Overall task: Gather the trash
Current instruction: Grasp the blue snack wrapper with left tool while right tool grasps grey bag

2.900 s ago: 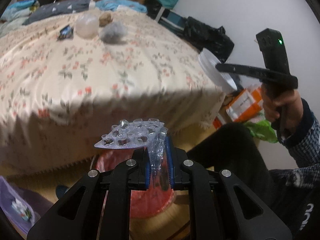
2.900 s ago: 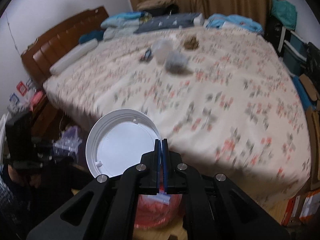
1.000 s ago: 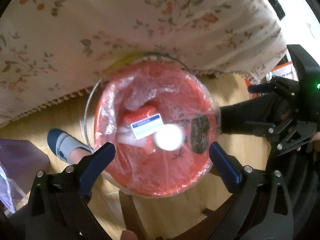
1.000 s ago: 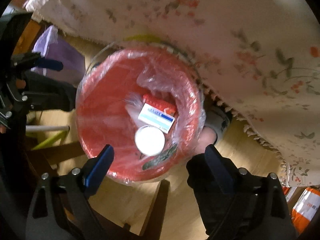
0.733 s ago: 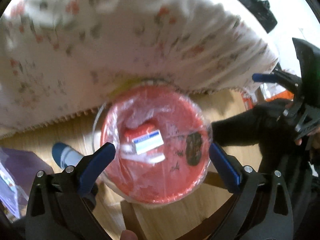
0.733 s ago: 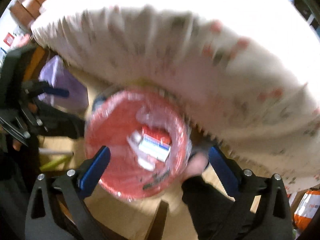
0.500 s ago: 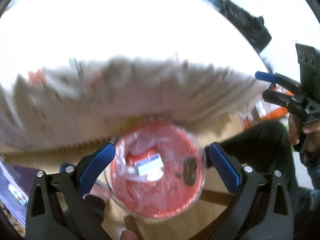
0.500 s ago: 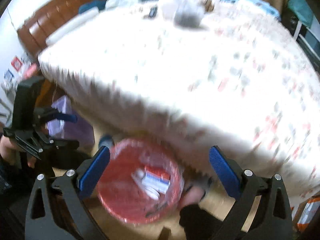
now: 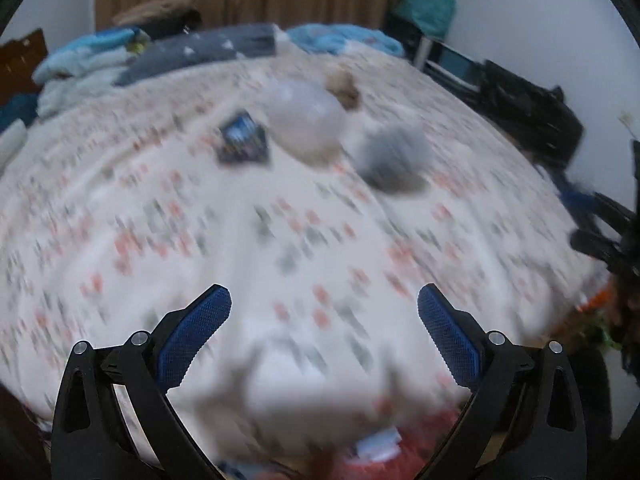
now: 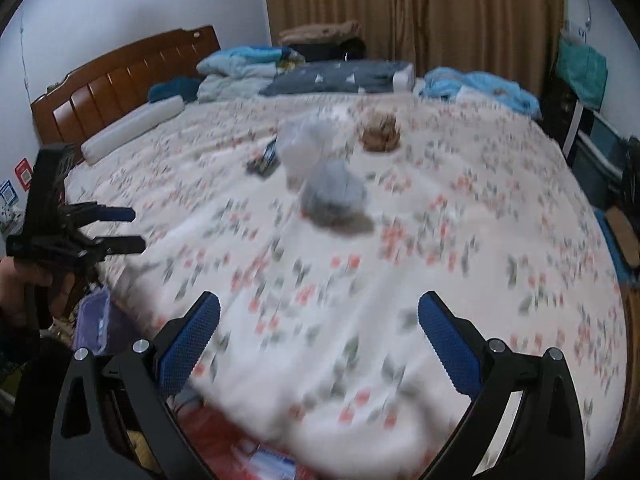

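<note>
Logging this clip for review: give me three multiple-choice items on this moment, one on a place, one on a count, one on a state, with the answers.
1. Where is the grey crumpled wad?
A. in the red bin
B. on the floral bedspread
C. on the headboard

2. How many loose trash pieces lie clustered mid-bed?
A. one
B. four
C. nine

3. How do the jaws of the right gripper stand?
A. wide open, empty
B. shut on a lid
C. shut on a wrapper

Answers: 1 B, it rests on the bedspread. 2 B: wad, clear bag, dark wrapper, brown clump. 3 A, blue pads apart, nothing between.
</note>
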Tool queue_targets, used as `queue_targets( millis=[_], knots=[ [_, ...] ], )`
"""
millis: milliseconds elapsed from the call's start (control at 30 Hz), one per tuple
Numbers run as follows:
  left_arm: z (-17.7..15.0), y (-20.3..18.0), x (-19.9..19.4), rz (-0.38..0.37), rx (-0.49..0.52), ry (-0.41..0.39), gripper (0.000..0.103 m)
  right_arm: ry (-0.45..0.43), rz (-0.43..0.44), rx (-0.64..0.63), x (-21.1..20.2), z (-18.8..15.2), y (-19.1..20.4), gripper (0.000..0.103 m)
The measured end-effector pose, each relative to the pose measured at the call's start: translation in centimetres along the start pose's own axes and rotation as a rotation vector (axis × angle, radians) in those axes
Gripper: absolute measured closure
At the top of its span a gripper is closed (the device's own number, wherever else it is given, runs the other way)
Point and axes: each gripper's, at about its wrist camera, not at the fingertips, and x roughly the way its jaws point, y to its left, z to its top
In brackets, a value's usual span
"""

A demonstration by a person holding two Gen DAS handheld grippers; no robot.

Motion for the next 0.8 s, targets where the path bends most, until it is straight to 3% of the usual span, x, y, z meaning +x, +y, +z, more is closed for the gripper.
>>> queue_targets(
  millis=[200,533,800],
  knots=[
    [4.9,1.5,4.3,0.068,0.016,-0.034,0.006,-0.022,-0.028,-0.068,4.2,3.1,-0.8,0.005],
    [10.2,2.1,12.0,0.192,0.106,-0.014,0.006,0.018,-0.009,-0.097,12.3,5.9,-1.7,0.005],
    [12.3,4.4,16.6,0.159,0.045,0.004,0.01,0.052,0.01,-0.083,17.1,7.3,-2.6,0.005]
  ],
)
